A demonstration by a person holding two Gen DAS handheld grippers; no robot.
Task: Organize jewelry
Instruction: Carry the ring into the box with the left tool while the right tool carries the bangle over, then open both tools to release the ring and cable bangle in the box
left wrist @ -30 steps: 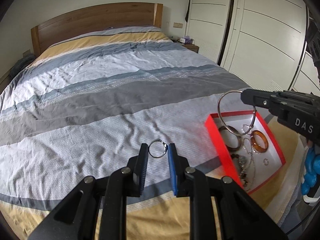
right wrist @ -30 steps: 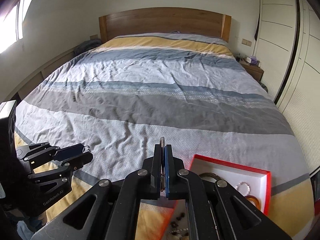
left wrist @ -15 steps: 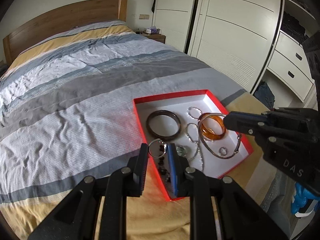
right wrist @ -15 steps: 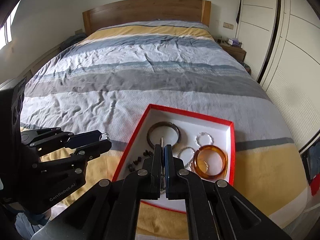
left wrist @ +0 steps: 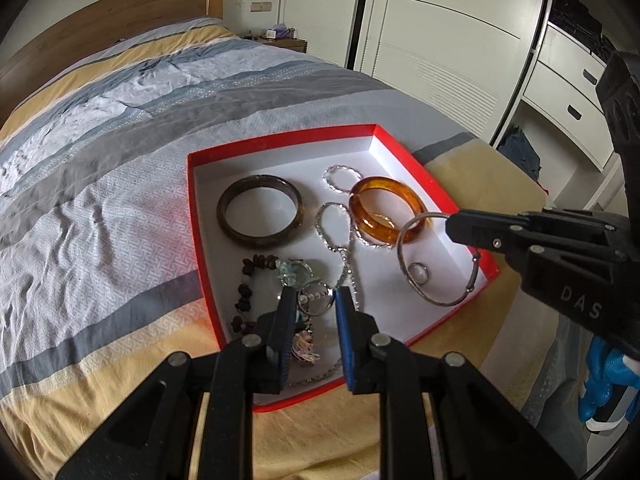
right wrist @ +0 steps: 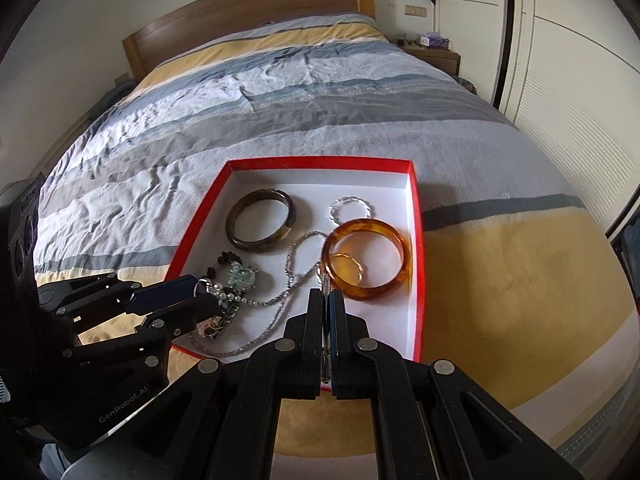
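Left wrist view, reading left to right with the red box (left wrist: 280, 141) as landmark: lying left of the box, a striped bedspread (left wrist: 100, 184) in grey, white and yellow, wrinkling under daylight; rising far behind the box, a wooden headboard (left wrist: 108, 16); standing beyond the box's far corner, a bedside table (left wrist: 286, 42); filling the wall right of the box, white wardrobe doors (left wrist: 436, 40) and open shelves with drawers (left wrist: 572, 92). Resting on the bedspread near the bed's foot, the box itself, holding a dark bangle (left wrist: 259, 211), an amber bangle (left wrist: 386, 210), silver chains and beaded pieces. Hovering over the box's near left part, the left gripper (left wrist: 312, 306), pinching a small silver ring (left wrist: 316, 297) between its pads. Reaching over the box's right edge, the right gripper (left wrist: 456, 222), clamping tight on a large thin silver bangle (left wrist: 436, 258), hanging above the white lining. Right wrist view: same bangle (right wrist: 325, 284) showing edge-on between closed pads.
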